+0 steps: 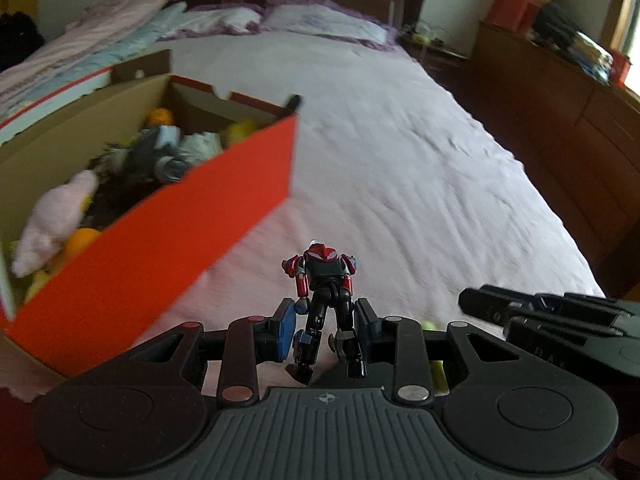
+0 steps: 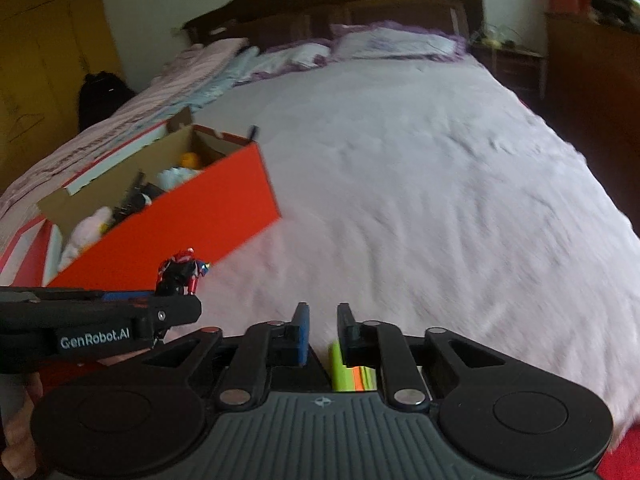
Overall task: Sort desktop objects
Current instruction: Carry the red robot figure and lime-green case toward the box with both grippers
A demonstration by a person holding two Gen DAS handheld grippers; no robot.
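The left gripper [image 1: 326, 330] grips a red and black toy robot [image 1: 326, 300] by its legs, holding it upright above the pink bedspread [image 1: 400, 160], just right of the red cardboard box [image 1: 160, 248] full of toys. The right gripper [image 2: 323, 330] stands slightly open and empty, with a green and orange object [image 2: 348, 372] lying beneath its fingers.
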